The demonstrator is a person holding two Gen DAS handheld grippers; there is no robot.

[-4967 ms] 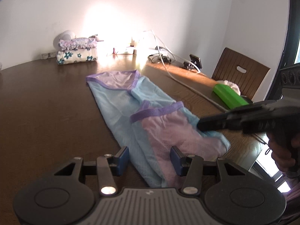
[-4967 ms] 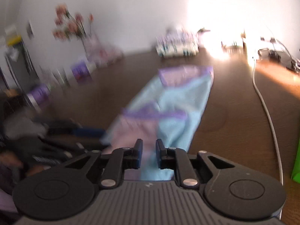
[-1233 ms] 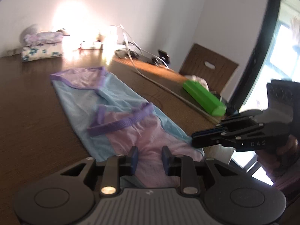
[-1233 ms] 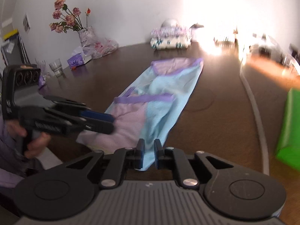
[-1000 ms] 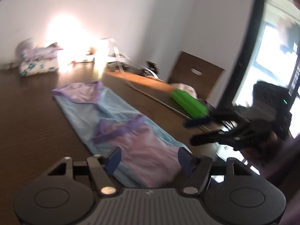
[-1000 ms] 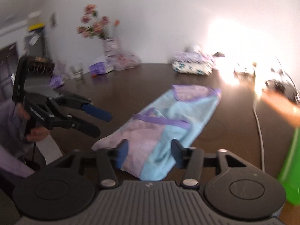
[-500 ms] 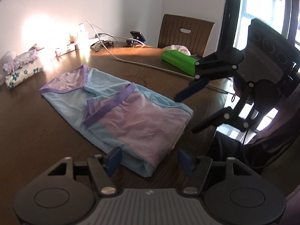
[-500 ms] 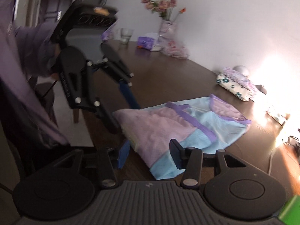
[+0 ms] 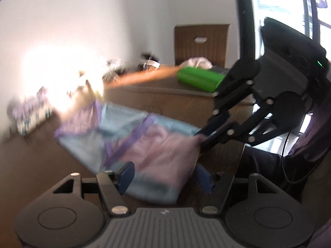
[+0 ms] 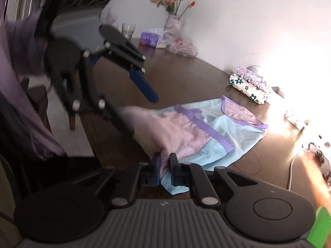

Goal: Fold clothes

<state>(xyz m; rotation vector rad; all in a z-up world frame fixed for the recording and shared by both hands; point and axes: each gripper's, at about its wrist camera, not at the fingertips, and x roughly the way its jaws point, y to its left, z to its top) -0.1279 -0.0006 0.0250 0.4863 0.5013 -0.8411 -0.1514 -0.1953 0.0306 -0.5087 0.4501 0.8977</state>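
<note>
The thin mesh garment (image 10: 198, 132), pale blue and lilac with purple ribbed bands, lies flat at the frame's centre on the dark wooden table (image 10: 182, 76). The right gripper (image 10: 164, 165) has just closed, pinching its near corner. The left gripper (image 9: 165, 175) stands spread around the hem.

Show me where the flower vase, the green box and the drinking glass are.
flower vase (image 10: 173, 23): right wrist view, its body.
green box (image 9: 198, 79): left wrist view, its long side.
drinking glass (image 10: 128, 30): right wrist view, its wall.
</note>
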